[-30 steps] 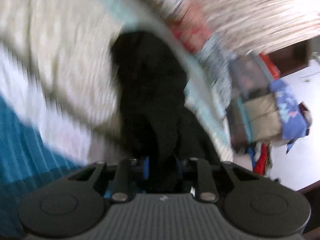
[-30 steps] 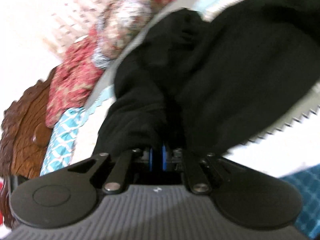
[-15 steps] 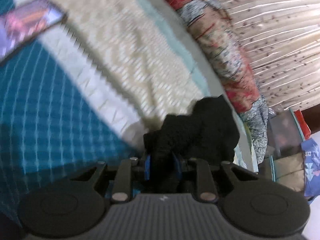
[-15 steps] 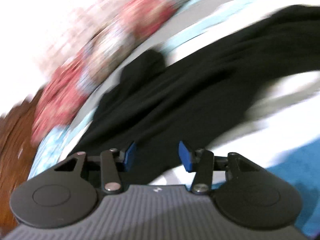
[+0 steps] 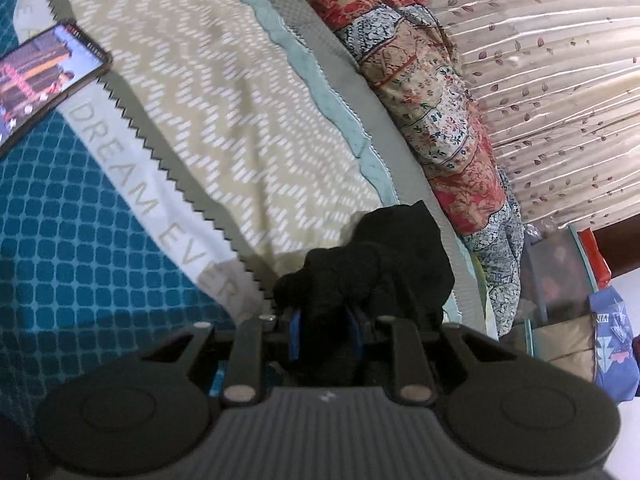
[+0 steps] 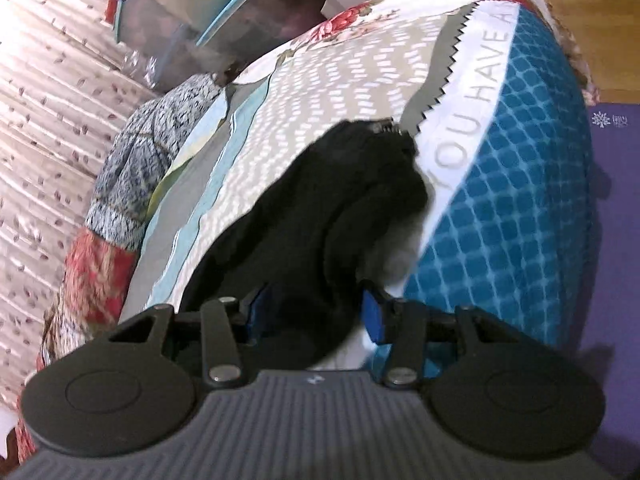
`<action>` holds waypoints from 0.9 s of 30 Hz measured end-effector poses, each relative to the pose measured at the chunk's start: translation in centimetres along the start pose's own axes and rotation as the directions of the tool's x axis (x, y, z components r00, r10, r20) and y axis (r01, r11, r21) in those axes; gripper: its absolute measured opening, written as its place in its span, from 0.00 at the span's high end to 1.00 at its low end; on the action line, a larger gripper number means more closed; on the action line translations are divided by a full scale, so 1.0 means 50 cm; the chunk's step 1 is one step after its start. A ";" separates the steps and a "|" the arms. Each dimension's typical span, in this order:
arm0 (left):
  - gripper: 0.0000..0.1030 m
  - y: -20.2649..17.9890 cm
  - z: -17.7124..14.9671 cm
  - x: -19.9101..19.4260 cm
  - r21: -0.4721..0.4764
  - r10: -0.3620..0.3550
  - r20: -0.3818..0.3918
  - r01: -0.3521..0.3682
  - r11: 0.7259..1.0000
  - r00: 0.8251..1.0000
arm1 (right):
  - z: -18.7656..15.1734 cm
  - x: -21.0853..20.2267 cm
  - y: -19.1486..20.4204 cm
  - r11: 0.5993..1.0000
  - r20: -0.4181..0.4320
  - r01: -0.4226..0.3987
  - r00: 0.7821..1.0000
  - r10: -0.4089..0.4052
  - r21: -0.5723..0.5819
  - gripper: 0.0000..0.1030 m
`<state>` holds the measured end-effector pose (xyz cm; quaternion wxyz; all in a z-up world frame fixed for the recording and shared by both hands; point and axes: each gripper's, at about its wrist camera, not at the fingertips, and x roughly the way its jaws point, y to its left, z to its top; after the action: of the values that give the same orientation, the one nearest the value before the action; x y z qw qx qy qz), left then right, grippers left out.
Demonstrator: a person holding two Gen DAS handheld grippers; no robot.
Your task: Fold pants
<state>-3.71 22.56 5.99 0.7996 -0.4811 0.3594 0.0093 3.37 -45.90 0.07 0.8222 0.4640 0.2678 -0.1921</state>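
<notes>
The black pants lie bunched on the patterned bedspread. My left gripper is shut on a thick fold of the pants, low over the bed. In the right wrist view the pants stretch away across the bed, with a zipper end showing at the far tip. My right gripper is open, its blue pads wide apart on either side of the black cloth just above it. It holds nothing.
A phone with a lit screen lies on the bed at far left. Floral pillows line the bed's far edge before a curtain. Bags and clutter stand beyond the bed's end. A purple mat lies on the floor.
My right gripper has let go of the pants and opened wide, then swung to look along the bed. My left gripper stays shut on the cloth and has lowered it onto the bed.
</notes>
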 end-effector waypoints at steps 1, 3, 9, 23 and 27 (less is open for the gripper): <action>0.80 -0.009 0.003 -0.001 0.002 0.004 -0.001 -0.004 1.000 1.000 | 0.008 0.015 0.014 1.000 0.001 0.014 1.000 -0.014 -0.027 0.81; 0.81 -0.027 0.019 -0.005 0.005 0.007 0.000 -0.007 1.000 1.000 | 0.055 0.024 0.026 0.997 -0.011 0.018 1.000 -0.019 -0.076 0.92; 0.83 -0.105 0.089 -0.063 0.030 -0.050 0.098 0.047 0.998 0.994 | 0.206 -0.003 0.182 0.973 0.107 -0.096 0.987 0.120 -0.209 0.93; 0.98 0.040 -0.016 -0.064 -0.004 0.128 0.000 -0.128 0.992 0.992 | 0.229 -0.023 -0.065 0.977 0.044 0.150 0.989 -0.145 -0.150 0.64; 0.91 0.017 -0.015 -0.029 0.059 0.131 -0.010 -0.130 0.990 0.991 | 0.212 -0.060 -0.107 0.979 0.090 0.200 0.976 -0.196 -0.035 0.54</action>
<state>-5.52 22.90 5.98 0.8085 -0.4330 0.3957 0.0477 0.78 -57.53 2.92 0.8198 0.4081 0.2811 -0.2871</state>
